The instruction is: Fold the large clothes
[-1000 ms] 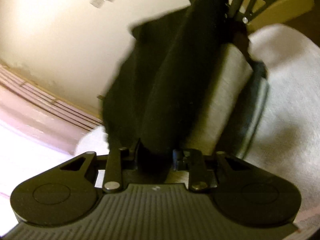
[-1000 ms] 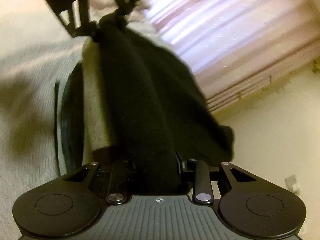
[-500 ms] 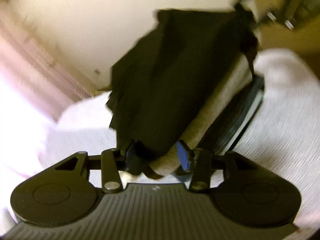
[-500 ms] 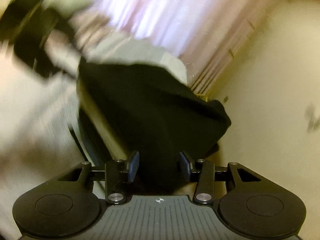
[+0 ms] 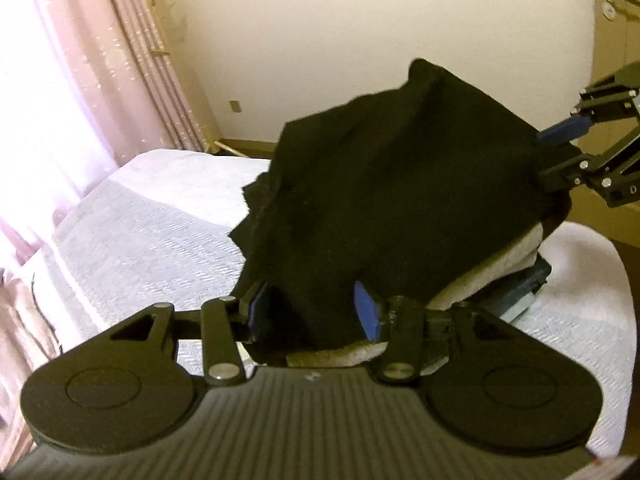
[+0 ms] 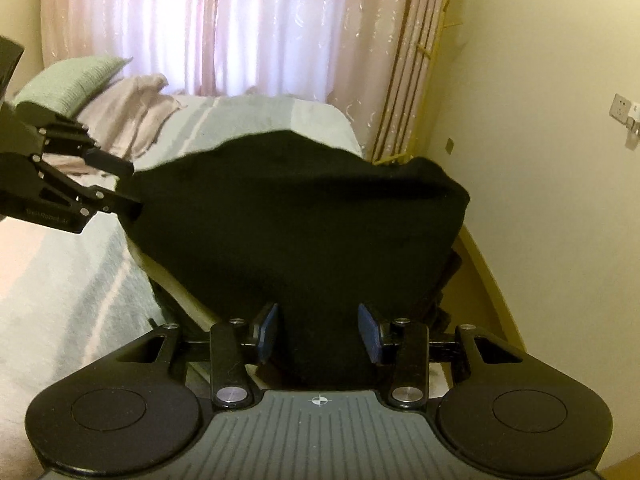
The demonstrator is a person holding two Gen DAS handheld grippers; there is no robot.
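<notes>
Step in hand: final fold or set-down of a black garment [image 5: 380, 184], judged from how it sits. It is bunched over a small stack at the near right of the bed [image 5: 132, 220]. Under it are a white folded piece [image 5: 500, 260] and, below that, a dark blue one [image 5: 520, 288]. The garment's far edge stands humped rather than flat, so I rate the fold as not yet settled.

Left tool [image 5: 310, 312]: jaws partly apart, with the garment's near left corner filling the gap between the blue pads. Whether the pads bite the cloth or merely flank it, I cannot tell.

Right tool [image 6: 318, 328]: same finding at the garment's right end. The jaws are partly apart with black cloth between them, and the grip is not confirmed.

Pose: both tools point downward at a slant across the bed and face each other over the garment, one at each end. Each shows at the edge of the other's view. The curtain [image 6: 240, 32] lies on the far left side.

Next move, in my judgement, depends on the grip:
- If the cloth is held, lower both ends together so the hump flattens squarely on the stack, then open fully.
- If it is already free, draw both tools straight back without dragging the corners — a snag on a pad would undo the fold.
</notes>
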